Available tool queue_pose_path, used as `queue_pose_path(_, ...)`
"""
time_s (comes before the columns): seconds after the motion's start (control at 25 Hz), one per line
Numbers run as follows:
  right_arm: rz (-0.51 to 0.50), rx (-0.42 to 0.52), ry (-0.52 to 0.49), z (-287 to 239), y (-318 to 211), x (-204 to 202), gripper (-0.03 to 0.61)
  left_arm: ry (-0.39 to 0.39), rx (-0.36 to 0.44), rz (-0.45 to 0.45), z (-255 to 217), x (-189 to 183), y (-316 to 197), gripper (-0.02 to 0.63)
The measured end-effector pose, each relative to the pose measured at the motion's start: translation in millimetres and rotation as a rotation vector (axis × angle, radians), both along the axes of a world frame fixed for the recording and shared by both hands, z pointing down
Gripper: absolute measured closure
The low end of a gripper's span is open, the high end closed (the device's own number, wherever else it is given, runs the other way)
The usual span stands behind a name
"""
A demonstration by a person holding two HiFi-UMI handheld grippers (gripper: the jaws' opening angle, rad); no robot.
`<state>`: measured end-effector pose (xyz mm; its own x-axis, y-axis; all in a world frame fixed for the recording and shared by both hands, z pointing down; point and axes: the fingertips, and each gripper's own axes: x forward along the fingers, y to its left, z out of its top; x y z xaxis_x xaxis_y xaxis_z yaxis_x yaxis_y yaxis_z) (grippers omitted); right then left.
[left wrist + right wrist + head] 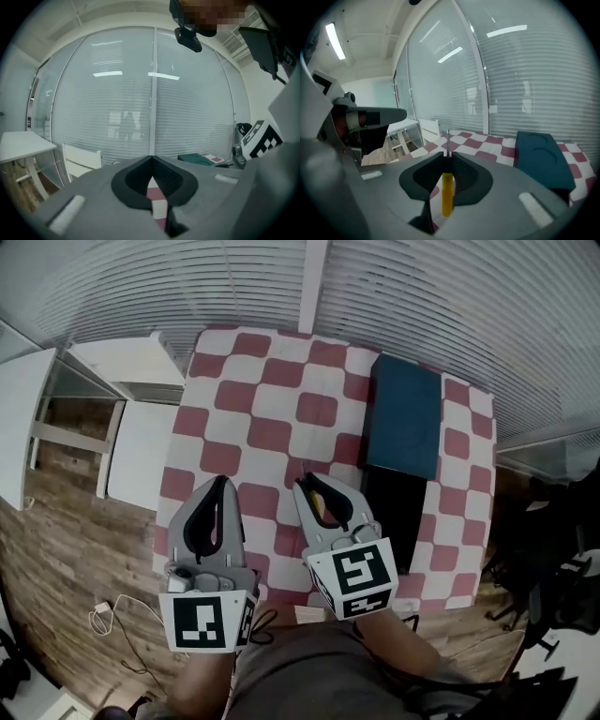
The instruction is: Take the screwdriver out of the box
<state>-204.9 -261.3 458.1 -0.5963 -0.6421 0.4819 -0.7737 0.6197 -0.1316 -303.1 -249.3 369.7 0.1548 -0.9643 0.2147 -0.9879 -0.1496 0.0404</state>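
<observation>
1. Right gripper (446, 157) is clamped on the yellow screwdriver (447, 192), its shaft poking past the tips. The tool is out of the box (394, 512) and over the checked tablecloth (267, 432).
2. Left gripper (152, 159) is closed, nothing in it.
3. Best handling, likely: lay the tool flat on bare cloth beside the box, and release only once it rests.
4. Room: slatted blinds (187, 287), wood floor (75, 540), white desk (23, 418).
</observation>
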Motion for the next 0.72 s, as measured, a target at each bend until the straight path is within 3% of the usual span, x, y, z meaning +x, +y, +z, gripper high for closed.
queue_pose_path(0.32, 0.012, -0.134, 0.075, 72, 3, -13, 0.499, 0.02, -0.09, 0.002, 45, -19, -8, 0.614)
queue_pose_path(0.72, 0.009, -0.193, 0.099, 96, -3, -21, 0.481, 0.024, -0.112, -0.004, 55, -28, -15, 0.614)
